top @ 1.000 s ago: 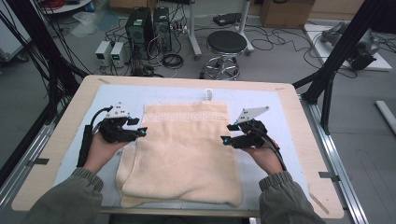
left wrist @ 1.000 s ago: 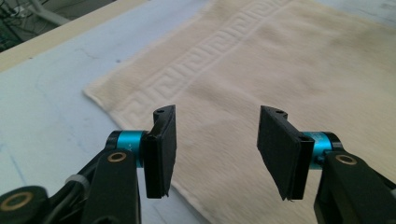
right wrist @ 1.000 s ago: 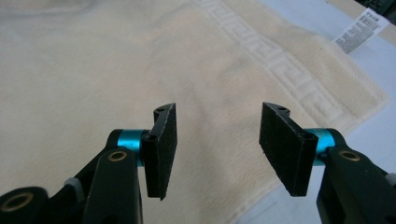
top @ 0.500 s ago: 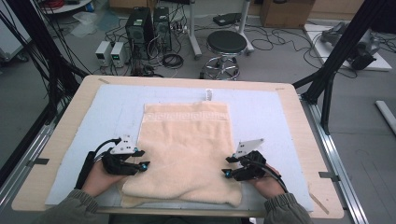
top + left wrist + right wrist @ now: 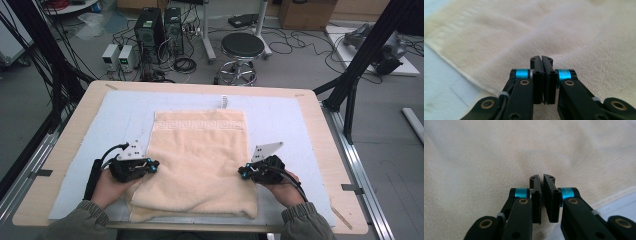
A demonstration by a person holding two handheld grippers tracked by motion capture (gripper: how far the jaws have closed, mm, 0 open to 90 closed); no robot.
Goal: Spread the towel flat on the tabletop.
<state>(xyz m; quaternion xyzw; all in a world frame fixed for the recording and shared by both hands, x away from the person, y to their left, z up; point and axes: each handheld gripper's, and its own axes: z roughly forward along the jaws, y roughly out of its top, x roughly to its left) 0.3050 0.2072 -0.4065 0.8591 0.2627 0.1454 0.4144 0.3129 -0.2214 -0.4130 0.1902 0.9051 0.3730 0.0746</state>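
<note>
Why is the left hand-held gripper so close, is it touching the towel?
Touching. In the left gripper view, the left hand-held gripper has just closed its jaws, with their tips pressed into the fluffy cream towel.

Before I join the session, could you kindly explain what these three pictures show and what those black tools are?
There is no robot arm: a person holds a hand-held gripper in each hand. The high view looks down on the table; the left gripper and right gripper rest at the side edges of a cream towel lying on a pale blue mat. The other two pictures come from cameras riding on each gripper, looking along its black jaws. Both pairs of jaws have just closed at the towel's edges; whether cloth is pinched between them I cannot tell.
</note>
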